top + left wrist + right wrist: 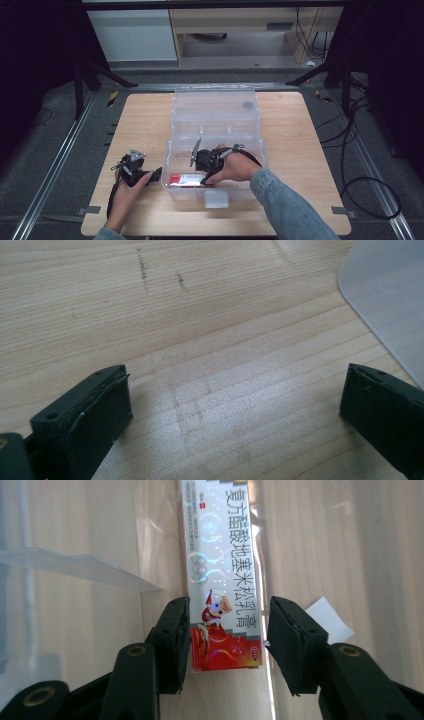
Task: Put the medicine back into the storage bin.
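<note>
A red and white medicine carton (186, 179) (222, 555) with Chinese print lies flat on the floor of a clear plastic storage box (171, 150). My right gripper (205, 162) (230, 615) reaches down into the box. Its jaws straddle the red end of the carton: the left jaw touches it and the right jaw stands a small gap off. My left gripper (151, 175) (235, 395) rests open on the wooden table (290, 130) just left of the box, with bare wood between its jaws.
The box's clear lid (215, 100) lies folded back behind it, and a white latch (216, 200) sits on its front wall. A corner of the clear plastic box (390, 290) shows beside my left gripper. A small white paper slip (327, 617) lies by the right jaw.
</note>
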Available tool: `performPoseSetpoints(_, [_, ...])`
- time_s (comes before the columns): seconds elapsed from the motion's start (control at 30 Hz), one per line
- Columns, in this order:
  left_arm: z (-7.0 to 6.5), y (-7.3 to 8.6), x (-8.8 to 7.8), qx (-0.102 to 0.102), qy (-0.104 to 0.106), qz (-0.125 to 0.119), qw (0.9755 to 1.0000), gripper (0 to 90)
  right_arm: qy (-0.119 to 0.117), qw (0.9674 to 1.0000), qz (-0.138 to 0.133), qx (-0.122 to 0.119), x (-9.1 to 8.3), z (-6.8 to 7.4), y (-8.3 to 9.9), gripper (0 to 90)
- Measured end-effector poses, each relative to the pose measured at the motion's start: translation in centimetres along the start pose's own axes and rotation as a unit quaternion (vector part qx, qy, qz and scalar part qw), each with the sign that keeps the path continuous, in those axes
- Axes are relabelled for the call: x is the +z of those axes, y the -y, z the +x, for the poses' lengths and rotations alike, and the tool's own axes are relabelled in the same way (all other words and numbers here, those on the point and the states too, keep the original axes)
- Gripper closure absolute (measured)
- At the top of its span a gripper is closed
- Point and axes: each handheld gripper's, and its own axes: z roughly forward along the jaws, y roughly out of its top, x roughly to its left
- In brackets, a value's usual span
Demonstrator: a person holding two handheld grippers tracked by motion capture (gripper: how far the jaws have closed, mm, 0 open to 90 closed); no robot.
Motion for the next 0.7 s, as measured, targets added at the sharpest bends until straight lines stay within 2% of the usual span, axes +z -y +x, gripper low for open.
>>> performPoseSetpoints(0.1, [0.0,0.0,0.0,0.005,0.005,-0.002,1.0000,0.0,0.011,0.9997,-0.020,0.008,-1.0,0.2,0.3,55.9])
performPoseSetpoints(0.17, [0.0,0.0,-0.2,0.018,0.010,-0.004,0.9998,1.7,0.017,0.9991,-0.034,0.017,-1.7,0.2,0.7,57.3])
performPoseSetpoints(0.23, [-0.1,-0.1,-0.6,0.029,0.000,-0.015,0.9995,3.5,0.021,0.9987,-0.040,0.025,-2.2,0.3,0.9,58.6])
performPoseSetpoints(0.33, [-0.2,-0.4,-1.6,0.034,0.002,-0.036,0.9988,3.2,0.030,0.9974,-0.056,0.036,-3.5,0.2,1.7,60.1])
performPoseSetpoints(0.43, [-0.3,-0.5,-2.5,0.037,0.013,-0.042,0.9983,3.8,0.035,0.9965,-0.064,0.041,-4.4,0.3,2.2,60.7])
performPoseSetpoints(0.47, [-0.4,-0.8,-3.2,0.048,0.017,-0.044,0.9978,4.2,0.040,0.9952,-0.076,0.045,-5.3,0.4,2.7,60.6])
performPoseSetpoints(0.53, [-0.5,-1.1,-3.7,0.051,0.019,-0.046,0.9974,4.7,0.043,0.9945,-0.083,0.047,-5.8,0.5,3.0,60.0])
performPoseSetpoints(0.63, [-0.8,-2.1,-5.3,0.067,0.027,-0.062,0.9955,5.3,0.057,0.9921,-0.097,0.057,-7.5,0.7,3.7,57.7])
performPoseSetpoints(0.7, [-1.0,-2.7,-6.3,0.074,0.040,-0.069,0.9940,5.4,0.066,0.9903,-0.106,0.061,-8.5,0.7,4.2,54.9])
